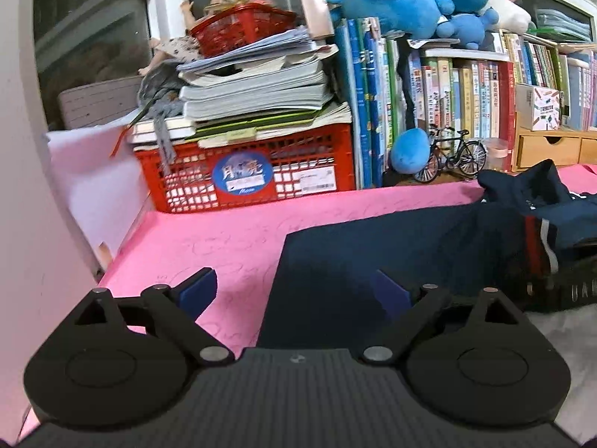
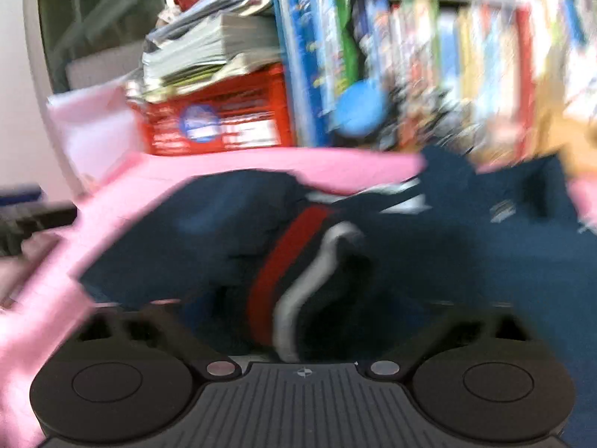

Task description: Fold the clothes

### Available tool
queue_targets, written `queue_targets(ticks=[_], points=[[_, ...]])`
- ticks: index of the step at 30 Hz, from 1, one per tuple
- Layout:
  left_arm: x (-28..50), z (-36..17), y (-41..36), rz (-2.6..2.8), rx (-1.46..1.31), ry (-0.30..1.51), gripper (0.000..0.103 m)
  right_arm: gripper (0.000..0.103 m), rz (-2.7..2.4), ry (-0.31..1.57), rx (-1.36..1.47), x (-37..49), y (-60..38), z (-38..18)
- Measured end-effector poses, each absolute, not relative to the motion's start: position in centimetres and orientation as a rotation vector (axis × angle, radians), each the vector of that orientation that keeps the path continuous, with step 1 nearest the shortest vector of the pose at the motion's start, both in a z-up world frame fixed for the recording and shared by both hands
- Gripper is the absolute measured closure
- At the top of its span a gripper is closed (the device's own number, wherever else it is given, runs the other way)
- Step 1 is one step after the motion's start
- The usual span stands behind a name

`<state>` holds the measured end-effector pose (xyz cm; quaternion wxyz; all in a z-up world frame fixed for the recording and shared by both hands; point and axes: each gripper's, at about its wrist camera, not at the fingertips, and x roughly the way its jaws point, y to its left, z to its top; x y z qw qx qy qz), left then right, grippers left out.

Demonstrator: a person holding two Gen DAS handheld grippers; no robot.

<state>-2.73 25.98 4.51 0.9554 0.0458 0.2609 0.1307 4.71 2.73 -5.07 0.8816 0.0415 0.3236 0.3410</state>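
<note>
- while the left tongs (image 1: 294, 291) stand spread wide and hold nothing, their blue pads (image 1: 199, 291) straddle the near left corner of the navy garment (image 1: 373, 246): one pad over bare pink surface (image 1: 224, 235), the other over cloth.
- from those tongs the garment's flat panel begins at 12 o'clock and runs off toward 2 o'clock, its long axis left to right across the surface, ending in a bunched heap with a red and white stripe (image 1: 541, 246).
- the right tongs (image 2: 298, 321) sit right over that stripe (image 2: 298, 272), so they are nearer the heap; blur and cloth hide their fingers, and i cannot tell whether they pinch or gape.
- my judgement: the flat panel could be one fold laid or cloth merely spread.
- farther, at 11 o'clock, a red crate (image 1: 246, 171) bears stacked papers.
</note>
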Motion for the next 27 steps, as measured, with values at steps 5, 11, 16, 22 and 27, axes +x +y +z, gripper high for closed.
queue_targets(ticks=[5,11,16,22,27], points=[[-2.8,4.3,25.8,0.258,0.088,0.501,0.007,0.075,0.656,0.61,0.095,4.3,-0.4,-2.1],[-2.1,4.2,23.0,0.201,0.122,0.464,0.004,0.08,0.482,0.54,0.158,4.9,-9.7,0.8],[-1.3,3.1,20.4,0.179,0.191,0.471,0.004,0.056,0.364,0.529,0.22,5.8,-16.5,1.6],[-1.8,2.8,20.0,0.166,0.193,0.492,0.003,0.003,0.476,0.626,0.201,6.6,-11.6,-4.4],[-2.7,2.5,21.3,0.193,0.148,0.516,0.003,0.0,0.461,0.722,0.094,8.5,-3.2,-7.5]])
